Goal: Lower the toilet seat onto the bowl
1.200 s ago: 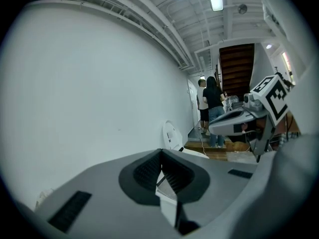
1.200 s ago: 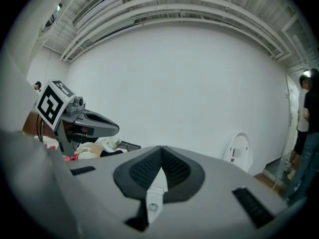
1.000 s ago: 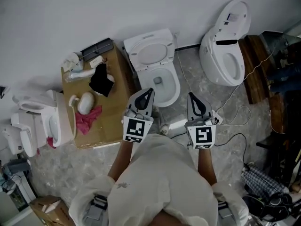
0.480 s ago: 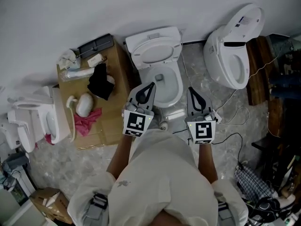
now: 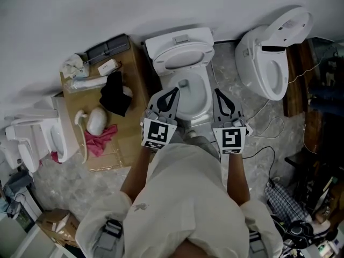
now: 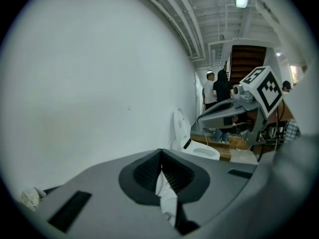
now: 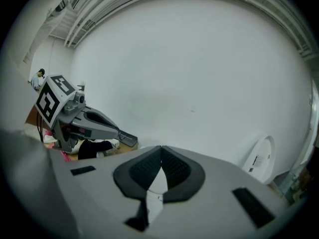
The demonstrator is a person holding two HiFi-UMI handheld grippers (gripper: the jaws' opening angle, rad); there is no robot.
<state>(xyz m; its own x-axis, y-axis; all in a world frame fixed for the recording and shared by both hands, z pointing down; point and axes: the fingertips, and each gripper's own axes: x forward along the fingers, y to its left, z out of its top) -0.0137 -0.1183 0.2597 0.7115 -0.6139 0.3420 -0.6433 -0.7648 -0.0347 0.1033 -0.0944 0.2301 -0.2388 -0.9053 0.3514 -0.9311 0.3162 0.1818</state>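
The white toilet stands against the wall in the head view, its seat (image 5: 181, 59) raised back against the tank (image 5: 180, 37) and the bowl (image 5: 202, 97) uncovered. My left gripper (image 5: 173, 93) hovers over the bowl's left rim, shut and holding nothing. My right gripper (image 5: 217, 93) hangs just off the bowl's right rim, also shut and empty. In the left gripper view the jaws (image 6: 161, 169) meet, with a sliver of white toilet showing past them. The right gripper view shows its jaws (image 7: 160, 166) closed as well.
A second white toilet (image 5: 273, 58) with its lid up stands to the right, a third (image 5: 37, 136) at far left. A cardboard sheet (image 5: 110, 144) holds a black cloth (image 5: 115, 93), pink cloth (image 5: 101, 136) and small items. Cables (image 5: 266, 129) lie on the floor. People stand in the distance (image 6: 215, 91).
Both grippers have moved forward together, from short of the toilet to beside its bowl. The jaws stayed shut.
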